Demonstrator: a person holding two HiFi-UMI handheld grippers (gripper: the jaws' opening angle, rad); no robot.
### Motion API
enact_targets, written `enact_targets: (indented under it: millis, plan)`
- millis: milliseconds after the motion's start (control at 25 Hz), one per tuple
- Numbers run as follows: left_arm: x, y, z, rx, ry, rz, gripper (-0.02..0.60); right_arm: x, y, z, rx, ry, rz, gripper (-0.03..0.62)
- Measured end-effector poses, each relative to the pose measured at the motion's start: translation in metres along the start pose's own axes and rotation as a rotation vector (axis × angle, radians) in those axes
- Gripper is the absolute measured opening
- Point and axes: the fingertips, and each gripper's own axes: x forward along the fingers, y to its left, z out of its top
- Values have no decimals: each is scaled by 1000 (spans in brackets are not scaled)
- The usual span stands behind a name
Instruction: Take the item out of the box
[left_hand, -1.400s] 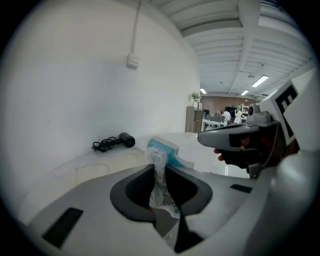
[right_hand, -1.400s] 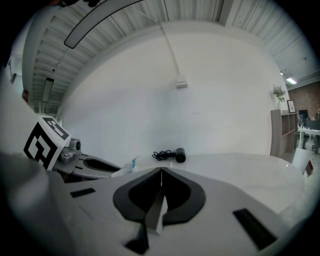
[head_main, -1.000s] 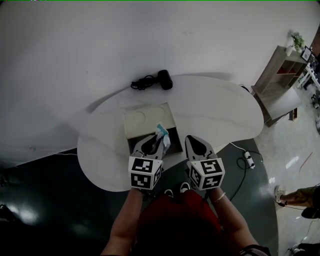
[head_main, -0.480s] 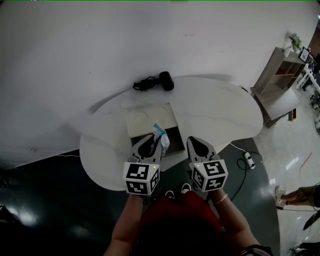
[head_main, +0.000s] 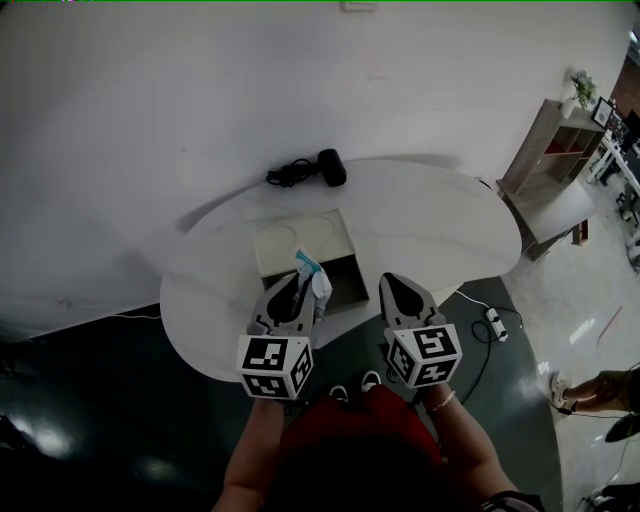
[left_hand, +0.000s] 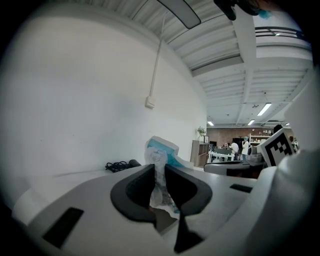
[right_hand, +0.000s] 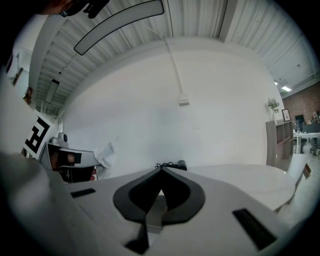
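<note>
A shallow open box (head_main: 285, 243) lies on the round white table (head_main: 430, 215), its dark inside at the near right. My left gripper (head_main: 305, 277) is shut on a white and teal packet (head_main: 311, 272), lifted above the box's near edge. In the left gripper view the crumpled packet (left_hand: 161, 165) stands pinched between the jaws, its teal top poking up past the tips. My right gripper (head_main: 400, 287) hovers to the right of the box near the table's front edge, shut with nothing between its jaws. In the right gripper view the jaws (right_hand: 161, 170) meet at their tips.
A black device with a coiled cable (head_main: 308, 169) lies at the table's far edge. A wooden shelf unit (head_main: 560, 160) stands on the right. A power strip with a cord (head_main: 493, 319) lies on the dark floor. A person's legs (head_main: 590, 390) show at the right edge.
My left gripper has drawn back toward me and up with the packet in it, clear of the box. The right gripper has shifted slightly nearer to me.
</note>
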Motion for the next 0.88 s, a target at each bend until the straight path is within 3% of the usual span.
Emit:
enact_targets:
  millis: [880]
  plan:
    - [-12, 3, 13, 0, -66, 3, 77, -4, 7, 3, 26, -47, -5, 15]
